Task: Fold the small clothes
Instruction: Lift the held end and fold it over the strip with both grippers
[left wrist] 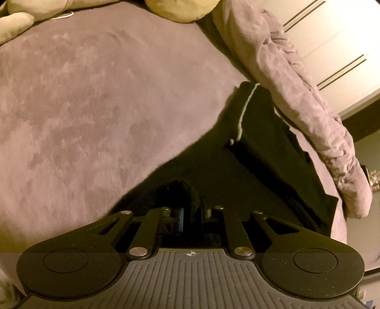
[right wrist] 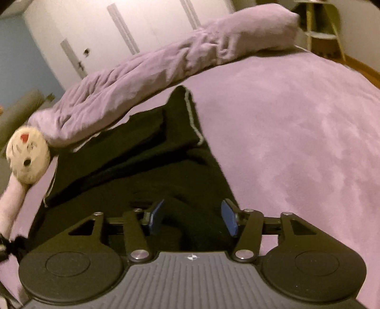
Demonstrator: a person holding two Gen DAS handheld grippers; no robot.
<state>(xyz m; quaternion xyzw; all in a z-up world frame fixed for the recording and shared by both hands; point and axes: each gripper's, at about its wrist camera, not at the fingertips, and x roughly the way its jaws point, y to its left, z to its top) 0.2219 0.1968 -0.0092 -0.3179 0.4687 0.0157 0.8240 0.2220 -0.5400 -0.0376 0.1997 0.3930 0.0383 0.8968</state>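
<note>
A small black garment (left wrist: 256,166) with a thin white stripe lies on a purple bed cover (left wrist: 95,107). My left gripper (left wrist: 190,214) is shut on a bunched edge of the black garment; its blue pads are close together with dark cloth between them. In the right wrist view the same black garment (right wrist: 147,152) stretches away from me over the bed cover (right wrist: 296,130). My right gripper (right wrist: 192,216) is open, with its blue pads (right wrist: 229,219) wide apart on either side of a fold of the black cloth.
A rolled purple blanket (right wrist: 166,61) lies along the bed's far edge, beyond the garment, and shows in the left wrist view (left wrist: 304,99). A plush toy (right wrist: 27,156) lies at the left. White wardrobe doors (right wrist: 106,28) stand behind. Another plush toy (left wrist: 180,9) lies at the top.
</note>
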